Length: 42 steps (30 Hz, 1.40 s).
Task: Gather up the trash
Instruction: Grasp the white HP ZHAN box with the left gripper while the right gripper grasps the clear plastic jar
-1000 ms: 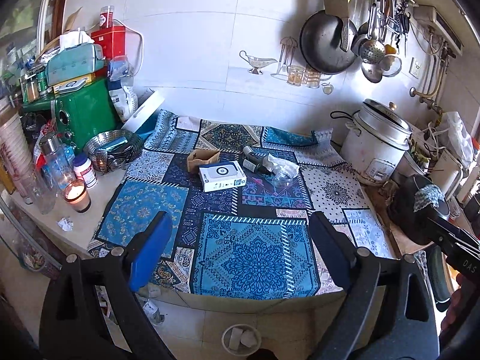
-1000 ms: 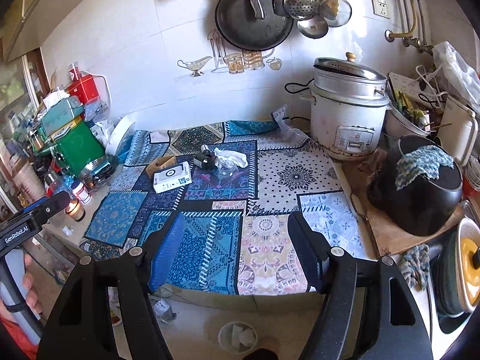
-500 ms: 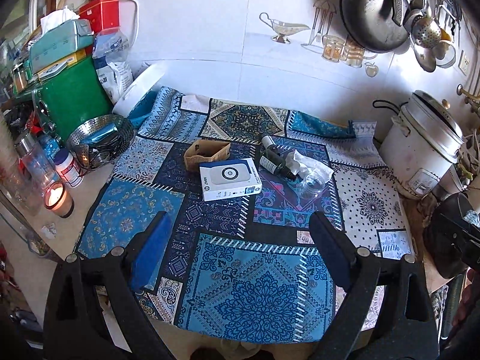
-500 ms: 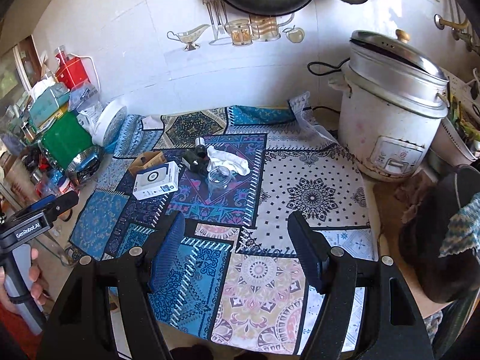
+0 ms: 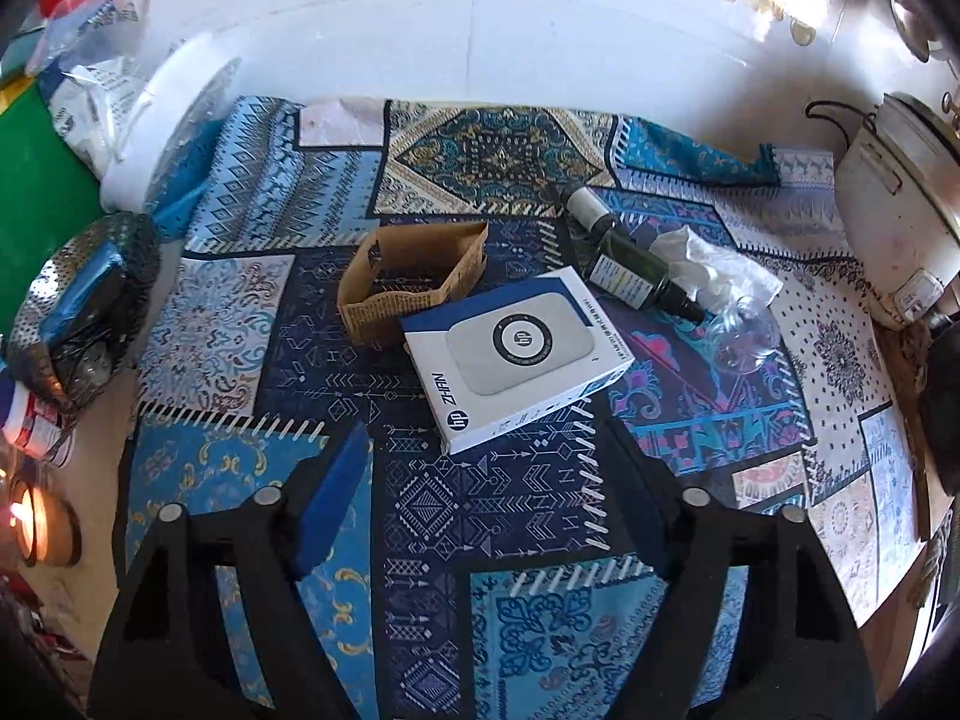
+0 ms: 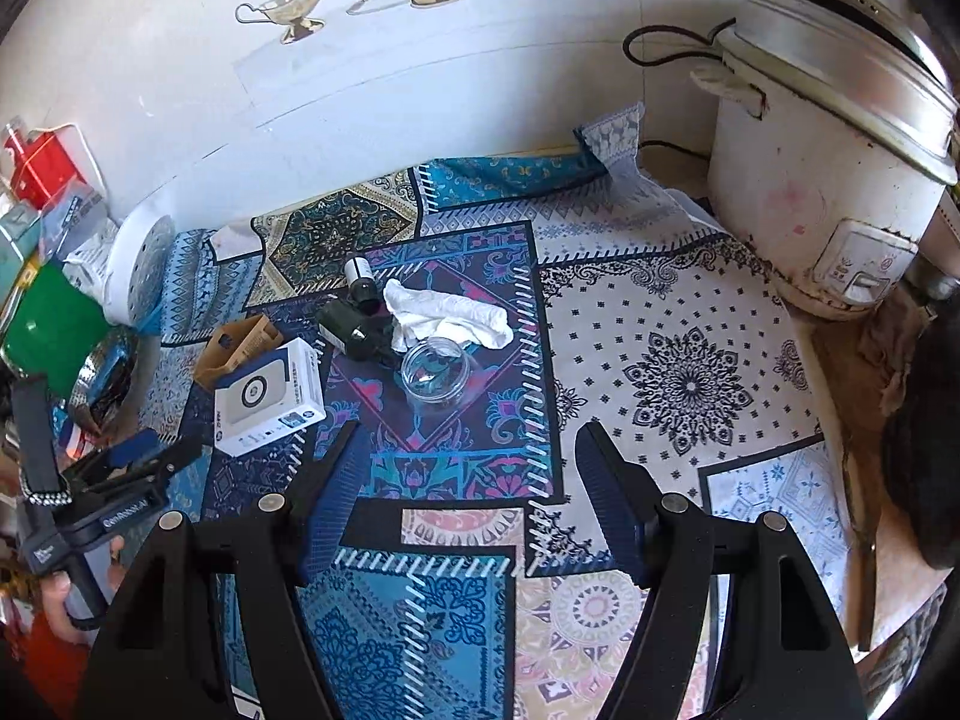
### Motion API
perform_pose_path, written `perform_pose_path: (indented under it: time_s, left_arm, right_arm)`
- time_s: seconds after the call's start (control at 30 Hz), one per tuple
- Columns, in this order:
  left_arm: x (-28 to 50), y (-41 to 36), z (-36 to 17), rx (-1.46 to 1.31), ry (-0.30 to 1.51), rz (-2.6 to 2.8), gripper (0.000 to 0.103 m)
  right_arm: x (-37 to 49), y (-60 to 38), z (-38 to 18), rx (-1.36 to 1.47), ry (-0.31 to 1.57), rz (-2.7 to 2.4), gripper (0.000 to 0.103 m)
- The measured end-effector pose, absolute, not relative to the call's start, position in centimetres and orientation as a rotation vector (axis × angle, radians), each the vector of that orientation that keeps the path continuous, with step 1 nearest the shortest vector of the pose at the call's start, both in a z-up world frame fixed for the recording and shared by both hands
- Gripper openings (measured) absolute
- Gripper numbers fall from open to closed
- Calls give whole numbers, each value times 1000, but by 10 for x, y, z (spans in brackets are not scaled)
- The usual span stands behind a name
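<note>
On the patchwork cloth (image 5: 528, 516) lie a white-and-blue box (image 5: 516, 354), a torn brown cardboard piece (image 5: 414, 276), a dark bottle (image 5: 636, 276), a small bottle (image 5: 585, 207), a crumpled white tissue (image 5: 708, 264) and a clear plastic cup (image 5: 741, 339). My left gripper (image 5: 480, 438) hovers just short of the box; its jaws are closing with nothing between them. My right gripper (image 6: 468, 438) is open and empty, just short of the clear cup (image 6: 435, 375) and tissue (image 6: 447, 312). In the right wrist view the box (image 6: 267, 399) and the left gripper (image 6: 138, 468) show at the left.
A white rice cooker (image 6: 828, 138) stands at the right, with a black pot (image 6: 924, 456) nearer the edge. At the left are a green container (image 6: 54, 330), a metal steamer basket (image 5: 78, 324) and a lit candle (image 5: 30, 522). A tiled wall backs the counter.
Both grippers have come down and forward towards the items on the cloth, which now look much larger. The left gripper's fingers stand closer together than before.
</note>
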<state>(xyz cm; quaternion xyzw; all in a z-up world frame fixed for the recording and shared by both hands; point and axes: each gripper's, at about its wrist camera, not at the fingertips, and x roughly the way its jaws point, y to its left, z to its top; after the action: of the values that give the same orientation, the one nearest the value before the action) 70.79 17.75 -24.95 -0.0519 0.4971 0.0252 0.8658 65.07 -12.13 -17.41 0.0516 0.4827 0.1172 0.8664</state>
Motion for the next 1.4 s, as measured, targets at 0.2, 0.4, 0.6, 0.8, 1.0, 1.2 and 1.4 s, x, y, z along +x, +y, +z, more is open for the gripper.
perform_pose_path:
  time_s: [0.2, 0.4, 0.6, 0.8, 1.0, 1.2, 1.4]
  left_arm:
    - [735, 179, -290, -153, 1150, -57, 43]
    - [741, 155, -294, -236, 1155, -186, 38]
    - [748, 133, -276, -158, 1137, -237, 40]
    - [761, 159, -257, -144, 1074, -178, 76]
    - [784, 171, -275, -198, 1105, -203, 77]
    - [793, 153, -286, -125, 1119, -224, 77]
    - [782, 139, -289, -68, 1091, -254, 84]
  right_arm:
    - [673, -107, -186, 120, 1040, 191, 68]
    - [688, -105, -202, 86, 1088, 164, 68]
    - [697, -111, -209, 93, 1118, 159, 68]
    - [696, -108, -211, 49, 1123, 193, 68]
    - [695, -103, -227, 37, 1177, 230, 68]
    - [696, -96, -239, 25, 1206, 250, 68]
    - [710, -91, -245, 71, 1214, 272, 68]
